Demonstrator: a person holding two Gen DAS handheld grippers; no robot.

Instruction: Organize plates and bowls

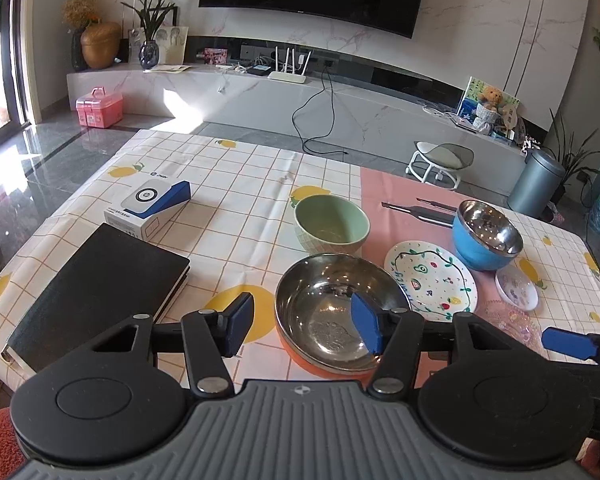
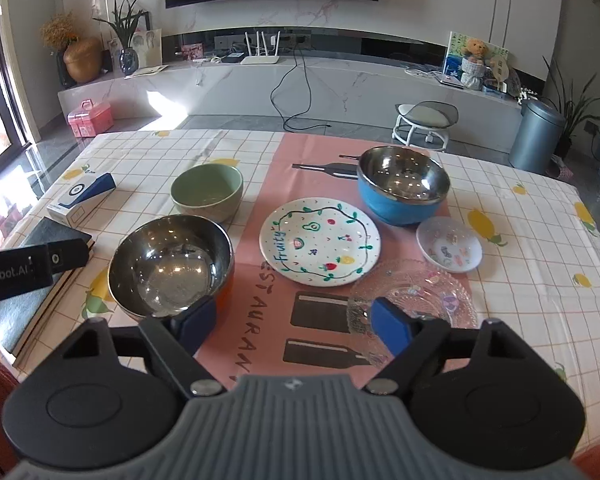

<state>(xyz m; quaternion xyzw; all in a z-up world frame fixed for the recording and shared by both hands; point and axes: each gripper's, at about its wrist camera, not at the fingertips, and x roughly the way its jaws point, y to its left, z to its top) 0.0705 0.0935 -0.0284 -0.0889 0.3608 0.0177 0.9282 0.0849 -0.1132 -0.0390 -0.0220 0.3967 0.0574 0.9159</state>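
**Two spread claws, six loose dishes, nothing gripped**

While both claws hang just above the desk (image 2: 520,208), every dish sits separate and unstacked. The left claw (image 1: 304,326) is spread wide, one pad over the inside of the orange-bottomed steel bowl (image 1: 332,312) and the other outside its rim, pinching nothing. The right claw (image 2: 296,320) is likewise spread, its right pad over the near edge of the clear glass plate (image 2: 416,300).

Beyond them lie the green bowl (image 2: 208,192), the blue steel bowl (image 2: 404,192), the painted "Fruity" plate (image 2: 320,240) and the small white saucer (image 2: 450,246), close together but mostly apart.

Risks, as I judge them: the steel bowl's polished wall could slide out of a rim pinch and knock into the green bowl just behind. The glass plate lies flat (little for a pad to get under), so a closing claw may push it into the painted plate or chip it. A black notebook (image 1: 100,280) and a boxed gadget (image 1: 152,204) crowd the left side.
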